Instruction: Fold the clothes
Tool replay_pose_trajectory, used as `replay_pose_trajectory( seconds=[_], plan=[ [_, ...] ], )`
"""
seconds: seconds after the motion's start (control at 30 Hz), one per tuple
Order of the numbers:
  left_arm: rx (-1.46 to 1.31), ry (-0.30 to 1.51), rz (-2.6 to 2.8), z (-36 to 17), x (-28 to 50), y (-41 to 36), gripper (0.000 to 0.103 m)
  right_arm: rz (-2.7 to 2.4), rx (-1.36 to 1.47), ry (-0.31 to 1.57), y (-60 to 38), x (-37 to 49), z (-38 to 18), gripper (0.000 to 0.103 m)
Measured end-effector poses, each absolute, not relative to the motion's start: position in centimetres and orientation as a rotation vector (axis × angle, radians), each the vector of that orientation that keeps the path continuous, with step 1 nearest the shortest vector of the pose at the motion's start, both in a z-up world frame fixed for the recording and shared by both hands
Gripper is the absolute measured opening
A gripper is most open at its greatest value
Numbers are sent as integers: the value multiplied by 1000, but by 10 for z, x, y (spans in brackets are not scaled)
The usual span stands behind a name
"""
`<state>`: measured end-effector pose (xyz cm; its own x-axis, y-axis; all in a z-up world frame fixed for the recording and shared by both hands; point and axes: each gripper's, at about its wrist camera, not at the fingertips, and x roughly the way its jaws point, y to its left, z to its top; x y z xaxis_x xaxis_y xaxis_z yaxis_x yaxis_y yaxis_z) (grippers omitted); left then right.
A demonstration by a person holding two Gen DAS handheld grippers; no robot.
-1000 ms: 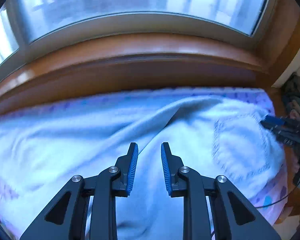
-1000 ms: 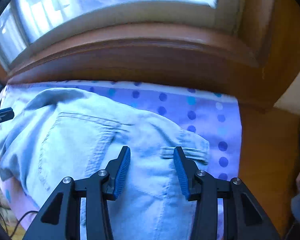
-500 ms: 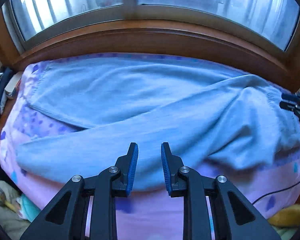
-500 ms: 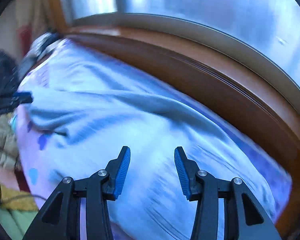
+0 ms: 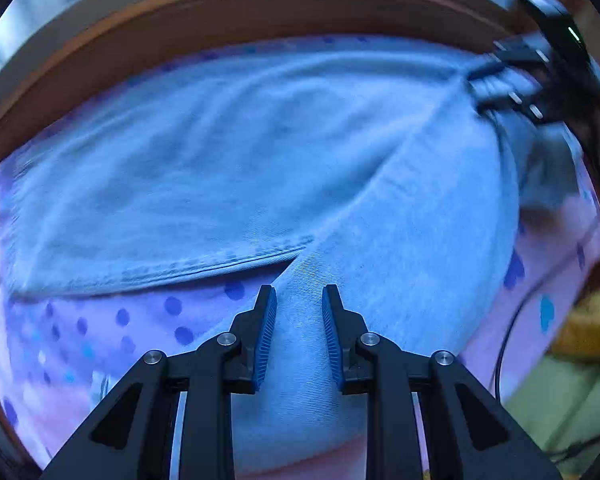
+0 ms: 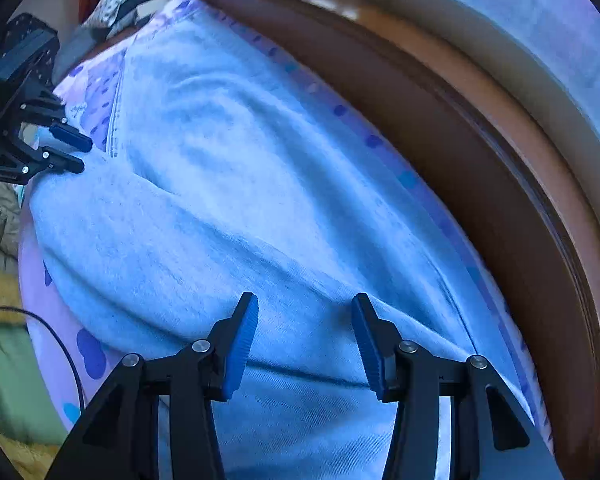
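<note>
While the left wrist camera looks steeply down, the left gripper (image 5: pixel 299 308) hangs over a pair of light blue jeans (image 5: pixel 228 168) spread across a lilac sheet (image 5: pixel 112 336) printed with blue dots. Its blue-padded fingers (image 5: pixel 266 332) stand a narrow gap apart, with denim showing in the gap; whether the pads press on that cloth cannot be told. A stitched hem runs across just beyond the fingertips, with one trouser leg lying over the other. At the upper right edge the right gripper (image 5: pixel 500 88), blurred, sits at the jeans' far end. A brown wooden window sill (image 5: pixel 260 4) curves behind the bed.

From the right wrist camera, the right gripper (image 6: pixel 305 320) hovers above the same jeans (image 6: pixel 220 184), its fingers (image 6: pixel 242 336) spread wide and nothing pinched between them. The denim lies rumpled in long folds along the sheet (image 6: pixel 88 352). At the left edge the left gripper (image 6: pixel 66 150) sits at the garment's far end. The window sill (image 6: pixel 500 152) runs along the right side, and a black cable (image 6: pixel 60 344) trails over the bed's lower left edge.
</note>
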<state>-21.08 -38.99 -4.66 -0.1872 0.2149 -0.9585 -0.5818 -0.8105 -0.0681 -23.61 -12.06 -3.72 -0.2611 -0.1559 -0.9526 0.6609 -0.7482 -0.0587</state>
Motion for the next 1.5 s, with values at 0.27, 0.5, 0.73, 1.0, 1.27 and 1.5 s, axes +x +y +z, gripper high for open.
replay_pose_trajectory(
  seconds=[0.27, 0.5, 0.73, 1.0, 1.27, 1.5],
  plan=[
    [-1619, 525, 2024, -62, -221, -394, 39, -1931, 1510, 761, -137, -247, -59, 48],
    [-1650, 504, 1975, -66, -217, -389, 39, -1893, 1495, 752, -135, -253, -65, 48],
    [-1658, 501, 1973, -67, -213, -383, 39, -1868, 1463, 759, -137, -252, -63, 29],
    [-1671, 235, 2133, -54, -188, -400, 12, -2016, 1332, 674, -125, -228, -33, 1],
    [-1464, -49, 2455, 13, -196, -431, 11, -2295, 1174, 414, -105, -229, 21, 0],
    [-1311, 87, 2629, 65, -273, -417, 11, -2467, 1141, 222, -88, -271, 34, 0]
  ],
)
